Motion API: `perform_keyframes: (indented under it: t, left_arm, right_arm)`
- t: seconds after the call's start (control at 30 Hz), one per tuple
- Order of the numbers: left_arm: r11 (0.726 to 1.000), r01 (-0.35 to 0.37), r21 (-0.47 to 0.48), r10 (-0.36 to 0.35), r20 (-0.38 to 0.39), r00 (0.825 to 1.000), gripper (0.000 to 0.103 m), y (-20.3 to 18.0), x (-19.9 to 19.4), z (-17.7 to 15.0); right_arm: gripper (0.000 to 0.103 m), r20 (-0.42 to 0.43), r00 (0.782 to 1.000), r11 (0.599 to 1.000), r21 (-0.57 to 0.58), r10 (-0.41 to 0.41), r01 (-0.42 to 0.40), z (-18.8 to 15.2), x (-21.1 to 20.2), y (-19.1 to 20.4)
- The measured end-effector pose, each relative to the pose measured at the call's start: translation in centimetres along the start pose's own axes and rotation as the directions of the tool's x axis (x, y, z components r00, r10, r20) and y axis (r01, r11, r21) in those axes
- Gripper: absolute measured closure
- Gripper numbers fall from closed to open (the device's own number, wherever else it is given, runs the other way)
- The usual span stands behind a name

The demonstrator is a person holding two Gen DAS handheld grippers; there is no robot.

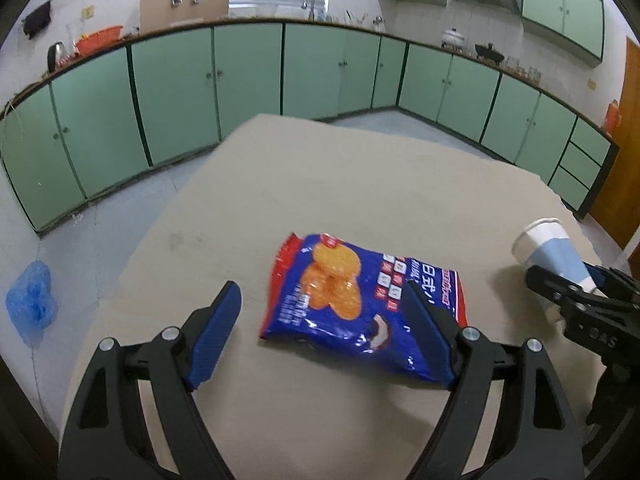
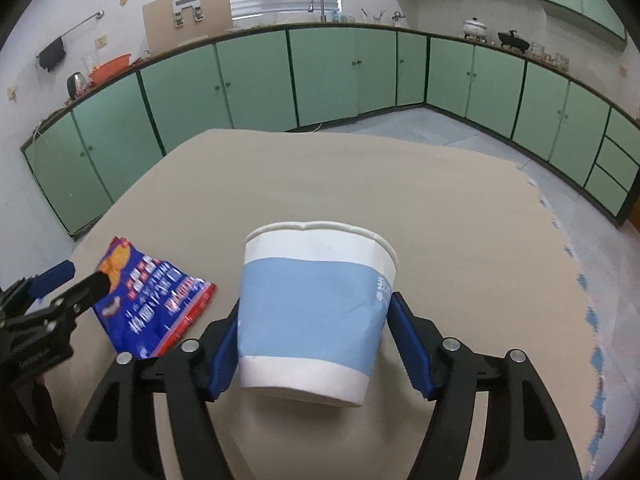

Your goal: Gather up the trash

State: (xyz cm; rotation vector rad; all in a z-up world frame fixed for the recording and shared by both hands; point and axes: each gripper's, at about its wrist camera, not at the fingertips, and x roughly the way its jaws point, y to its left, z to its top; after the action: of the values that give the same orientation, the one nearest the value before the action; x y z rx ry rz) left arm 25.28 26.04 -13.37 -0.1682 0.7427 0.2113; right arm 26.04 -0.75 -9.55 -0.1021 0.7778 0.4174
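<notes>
A blue and red snack bag lies flat on the beige table. My left gripper is open just above it, its right finger over the bag's right part and its left finger over bare table. A white and light-blue paper cup sits between the blue fingers of my right gripper, which is shut on it and holds it tilted. The cup also shows in the left wrist view, and the snack bag shows in the right wrist view to the left.
Green kitchen cabinets line the far walls. A blue plastic bag lies on the floor to the left of the table. The table's right edge is near my right gripper.
</notes>
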Motion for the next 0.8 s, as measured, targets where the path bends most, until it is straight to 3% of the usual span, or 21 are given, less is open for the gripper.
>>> perform_keyframes:
  t: [0.07, 0.13, 0.17, 0.23, 0.43, 0.8]
  left_arm:
    - [1.000, 0.010, 0.000, -0.010, -0.019, 1.000, 0.035, 0.0, 0.4, 0.1]
    - [1.000, 0.000, 0.002, 0.000, -0.034, 0.999, 0.064, -0.2, 0.7, 0.0]
    - [1.000, 0.001, 0.002, -0.001, -0.037, 0.999, 0.070, -0.2, 0.8, 0.0]
    - [1.000, -0.001, 0.002, 0.001, -0.028, 1.000, 0.099, -0.3, 0.6, -0.1]
    - [1.000, 0.002, 0.007, -0.003, 0.046, 0.999, 0.103, -0.8, -1.2, -0.4]
    - [0.995, 0.102, 0.006, -0.102, 0.133, 0.986, 0.103, -3.5, -4.5, -0.6]
  right_arm:
    - [0.036, 0.005, 1.000, 1.000, 0.001, -0.007, 0.007, -0.4, -0.4, -0.4]
    - [0.036, 0.007, 1.000, 1.000, 0.005, -0.013, 0.013, -0.5, -0.6, -0.8]
    - [0.036, 0.007, 1.000, 1.000, 0.008, -0.014, 0.014, -0.6, -0.6, -0.9]
    - [0.036, 0.013, 1.000, 1.000, 0.013, -0.017, 0.017, -0.6, -0.8, -1.1]
    - [0.035, 0.028, 0.999, 1.000, -0.001, -0.021, 0.021, -0.4, -1.1, -0.9]
    - [0.035, 0.093, 0.995, 0.999, 0.018, -0.038, 0.037, -0.6, -4.1, -2.6]
